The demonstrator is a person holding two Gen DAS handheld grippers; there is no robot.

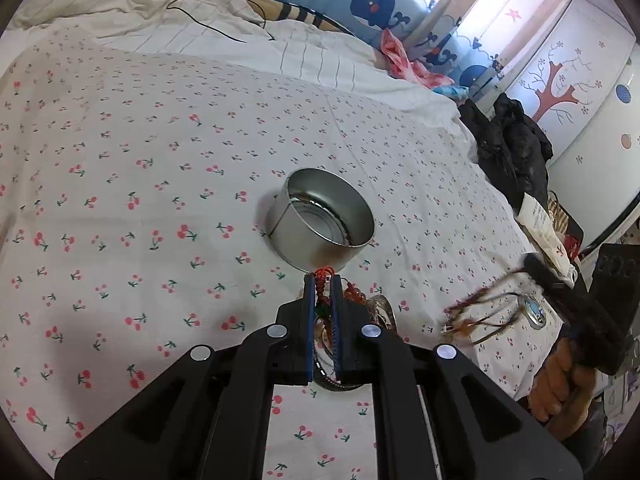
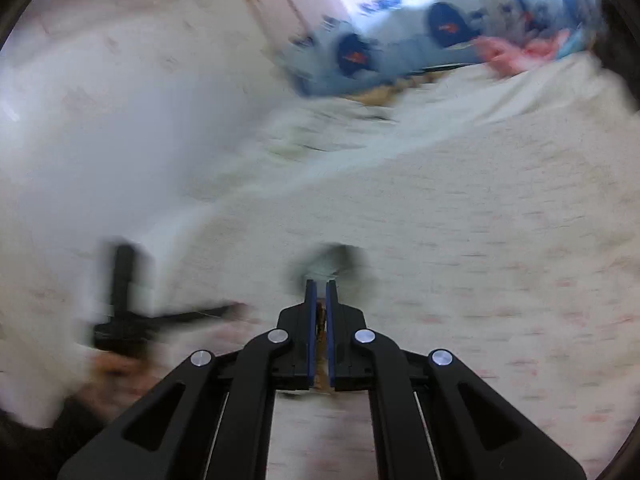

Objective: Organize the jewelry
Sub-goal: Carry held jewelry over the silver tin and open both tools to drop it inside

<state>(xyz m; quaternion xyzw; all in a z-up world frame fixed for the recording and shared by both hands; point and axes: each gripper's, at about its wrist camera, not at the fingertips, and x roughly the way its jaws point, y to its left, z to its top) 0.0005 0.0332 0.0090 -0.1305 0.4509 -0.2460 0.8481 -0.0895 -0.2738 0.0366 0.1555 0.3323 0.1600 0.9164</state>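
Note:
A round silver tin (image 1: 322, 218) stands open on the cherry-print bed sheet (image 1: 160, 184). My left gripper (image 1: 322, 280) is shut on a red knotted cord bracelet (image 1: 323, 274) just in front of the tin. More jewelry, beads and a dark bangle (image 1: 334, 380), lies under its fingers. In the left wrist view my right gripper (image 1: 536, 270) is at the right, holding a cord necklace with a blue oval pendant (image 1: 534, 312) in the air. The right wrist view is blurred; the right gripper (image 2: 321, 283) is shut on something brown.
A black garment pile (image 1: 512, 148) and a bag with papers (image 1: 548, 232) sit at the bed's right edge. A crumpled quilt with a black cable (image 1: 208, 0) lies at the far end. The left gripper shows as a dark blur in the right wrist view (image 2: 124, 304).

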